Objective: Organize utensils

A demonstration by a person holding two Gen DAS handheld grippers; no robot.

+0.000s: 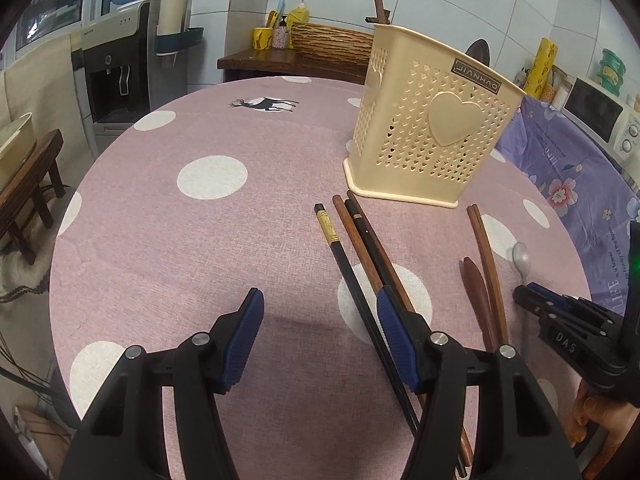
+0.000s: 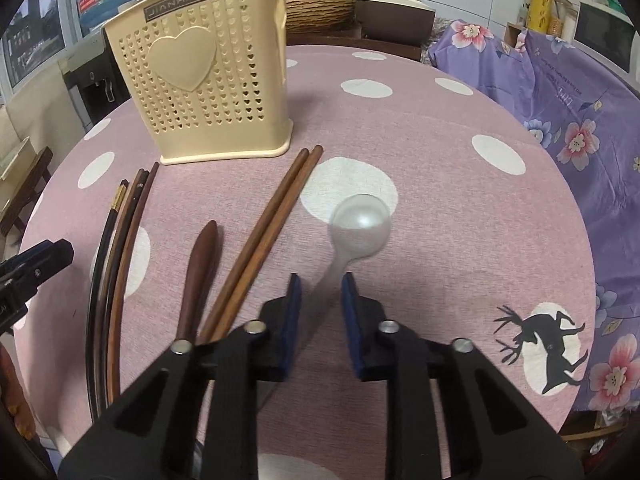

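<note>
We read "JIANHAO" on the cream holder (image 1: 432, 128), upright on the dotted cloth (image 1: 180, 240). Our right claw (image 2: 322, 284) straddles the white spoon's (image 2: 360, 226) handle, jaws narrow, pads not visibly pressing. Our left claw (image 1: 320, 312) gapes, its right pad over the dark chopsticks (image 1: 360, 248).

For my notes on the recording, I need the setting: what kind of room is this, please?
Probably a home kitchen or dining corner. A water dispenser stands behind the round table, a microwave oven sits to the right, and a dish-soap bottle is on the back counter.
</note>
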